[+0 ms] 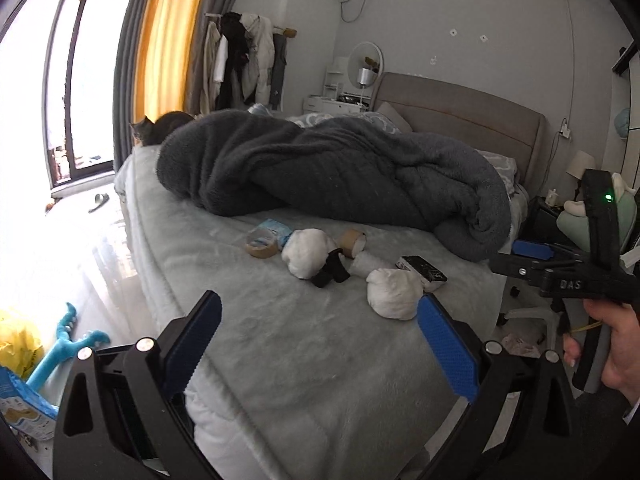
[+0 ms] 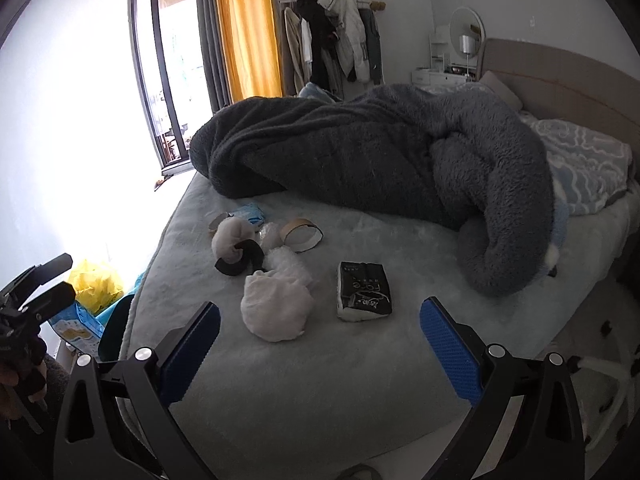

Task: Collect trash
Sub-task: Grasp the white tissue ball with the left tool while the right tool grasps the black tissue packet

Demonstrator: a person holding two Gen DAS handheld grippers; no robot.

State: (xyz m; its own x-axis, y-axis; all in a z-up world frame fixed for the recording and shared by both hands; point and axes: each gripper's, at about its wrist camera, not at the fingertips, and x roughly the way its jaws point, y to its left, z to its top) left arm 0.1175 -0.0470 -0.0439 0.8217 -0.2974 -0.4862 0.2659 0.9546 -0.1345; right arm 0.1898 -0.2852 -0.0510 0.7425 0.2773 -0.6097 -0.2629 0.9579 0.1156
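Left gripper point(image 1: 318, 344) hovers over the near part of the bed point(image 1: 280, 360), jaws spread wide, nothing btwn the blue pads. Right gripper point(image 2: 320, 344) same: wide apart, empty, over the bed's near part, aimed at the litter pile. In the left wrist view the right gripper shows from the side at far right, w/ the person's hand point(image 1: 616, 344) on its handle. Prob both are held back and pre-opened so either can drop onto a piece w/o re-setting; no grasp begun yet, so task looks at its start.

Trash sits in a loose cluster mid-bed, just in front of the dark grey blanket point(image 2: 360, 152):
- nearest: crumpled white wad point(image 2: 276, 308), soft, lumpy, looks like tissue or a bag
- just right of it, apart: black tissue pack point(image 2: 364, 292), lying flat, white ends showing
- behind: second white wad point(image 2: 232, 240) touching a black curled strip point(image 2: 244, 260)
- clear crinkly plastic point(image 2: 288, 264) btwn the wads
- empty brown tape roll point(image 2: 302, 234) on its side, another tape roll point(image 1: 260, 246) w/ clear film farther back
- light blue packet point(image 2: 250, 212) at the blanket's edge

Yellow bag point(image 2: 94, 284) on the floor beside the bed, left side. Likely the drop spot, can't confirm.

Wads look light and squashy, so an easy pinch; nearest wad seems the obvious first pick for the right gripper.
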